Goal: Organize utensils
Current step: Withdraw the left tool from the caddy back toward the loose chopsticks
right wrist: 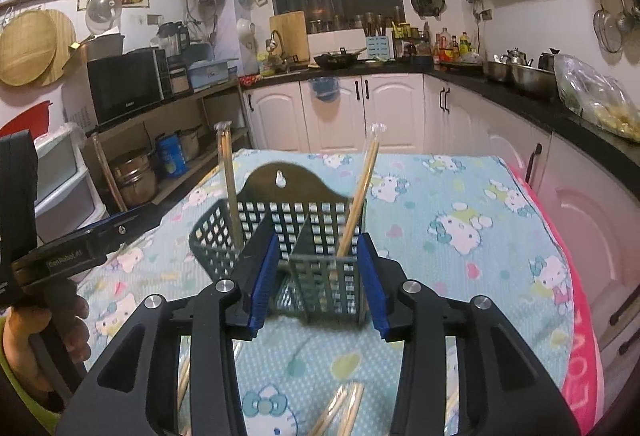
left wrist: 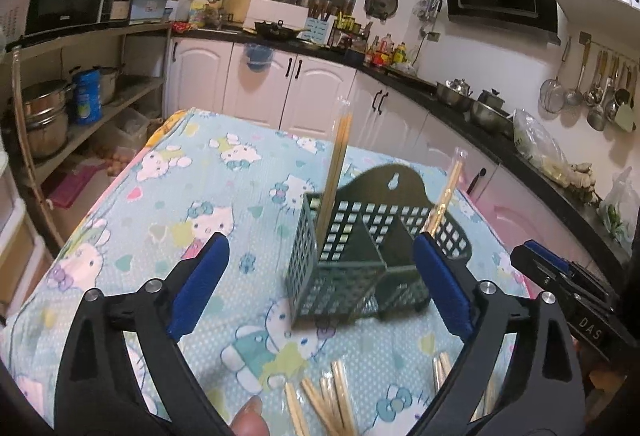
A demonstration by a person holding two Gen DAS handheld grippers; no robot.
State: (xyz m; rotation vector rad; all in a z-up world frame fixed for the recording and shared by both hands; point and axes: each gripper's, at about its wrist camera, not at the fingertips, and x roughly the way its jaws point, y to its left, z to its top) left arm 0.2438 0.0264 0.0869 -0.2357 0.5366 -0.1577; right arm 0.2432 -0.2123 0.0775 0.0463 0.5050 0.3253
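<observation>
Two wrapped chopstick pairs already stand in the green caddy [left wrist: 360,256] on the cartoon-print tablecloth [left wrist: 160,204]: one [left wrist: 336,172] in its left compartment, one [left wrist: 444,196] in its right. Loose wrapped chopsticks [left wrist: 324,400] remain on the cloth before me. My left gripper [left wrist: 320,284] gapes wide and empty; my right gripper [right wrist: 316,276], part open, holds nothing. I judge the caddy's upright back panel the only obstacle.

A dark green perforated utensil holder [left wrist: 360,256] stands upright just ahead of the jaws, holding two wrapped chopstick pairs [left wrist: 336,176] upright in separate compartments. Loose wrapped chopsticks [left wrist: 328,404] lie flat beneath the jaws.
</observation>
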